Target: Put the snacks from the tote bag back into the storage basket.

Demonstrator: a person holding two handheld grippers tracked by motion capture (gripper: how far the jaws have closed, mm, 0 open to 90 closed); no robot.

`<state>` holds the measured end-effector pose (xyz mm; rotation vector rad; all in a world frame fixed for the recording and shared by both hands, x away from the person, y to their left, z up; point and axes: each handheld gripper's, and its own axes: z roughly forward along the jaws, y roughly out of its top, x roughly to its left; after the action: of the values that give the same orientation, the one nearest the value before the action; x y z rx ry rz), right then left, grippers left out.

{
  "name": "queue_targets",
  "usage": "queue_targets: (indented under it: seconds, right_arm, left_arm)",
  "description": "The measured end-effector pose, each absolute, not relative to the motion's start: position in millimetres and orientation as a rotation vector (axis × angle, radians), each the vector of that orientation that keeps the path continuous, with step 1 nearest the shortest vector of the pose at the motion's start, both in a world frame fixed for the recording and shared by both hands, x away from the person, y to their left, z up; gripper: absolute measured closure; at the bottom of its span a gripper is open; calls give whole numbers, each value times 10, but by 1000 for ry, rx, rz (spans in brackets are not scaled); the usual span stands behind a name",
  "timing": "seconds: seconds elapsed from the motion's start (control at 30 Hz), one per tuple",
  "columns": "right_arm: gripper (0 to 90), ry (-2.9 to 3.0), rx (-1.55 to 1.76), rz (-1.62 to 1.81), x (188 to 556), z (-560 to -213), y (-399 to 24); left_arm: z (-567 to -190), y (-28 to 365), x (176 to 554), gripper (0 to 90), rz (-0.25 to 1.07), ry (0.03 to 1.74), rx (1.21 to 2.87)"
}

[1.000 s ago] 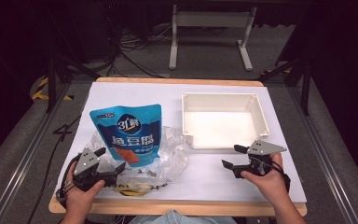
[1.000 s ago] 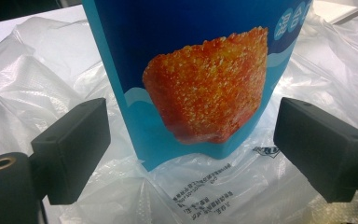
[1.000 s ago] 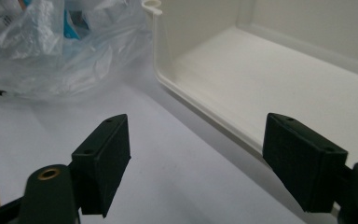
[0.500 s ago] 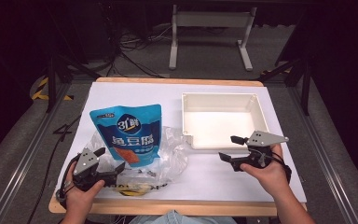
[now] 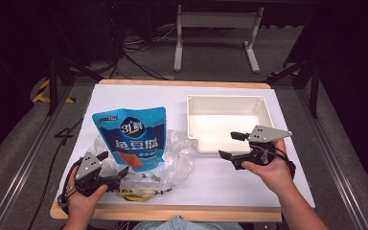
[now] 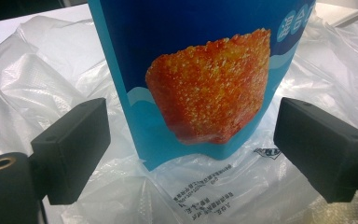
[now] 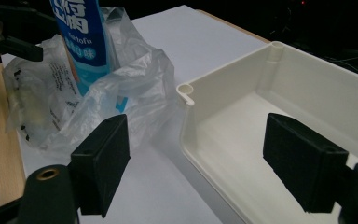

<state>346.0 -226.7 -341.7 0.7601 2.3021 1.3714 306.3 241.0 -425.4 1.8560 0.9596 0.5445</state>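
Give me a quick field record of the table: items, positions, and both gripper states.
pouch: blue snack pouch with orange food picture, lying on the bag
bag: crumpled clear plastic bag, left half of table
bin: empty white rectangular plastic bin, right half
left gripper: open, jaws either side of the pouch's bottom end, not pressing
right gripper: open, empty, at bin's near corner

Dim room, grey floor (image 5: pixel 24 143) with trailing cables (image 5: pixel 139 57), a white metal stand (image 5: pixel 215 21) behind the white-topped table (image 5: pixel 139 96).
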Motion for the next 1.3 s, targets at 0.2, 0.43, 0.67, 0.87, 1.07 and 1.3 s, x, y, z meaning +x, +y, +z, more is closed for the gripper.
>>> queue_targets:
  seconds: [0.2,0.43,0.67,0.87,1.07,1.3]
  right_arm:
    - [234,2317,714,1386,3492,-3325,-2146]
    - [231,2344,652,1415,3601,-3246,-1916]
    - [225,2348,610,1456,3690,-3204,-1735]
    - [221,2363,575,1478,3797,-3187,-1571]
    - [216,2376,552,1488,3886,-3194,-1451]
    - [209,2376,517,1510,3943,-3179,-1314]
  left_arm:
    - [-4255,2410,3066,114,548,967,1854]
    - [-4257,2416,3060,114,546,968,1851]
    - [-4260,2430,3039,114,549,971,1851]
    - [-4256,2476,2980,115,562,986,1838]
    - [-4258,2506,2943,114,569,998,1833]
    - [-4263,2502,2949,114,573,997,1839]
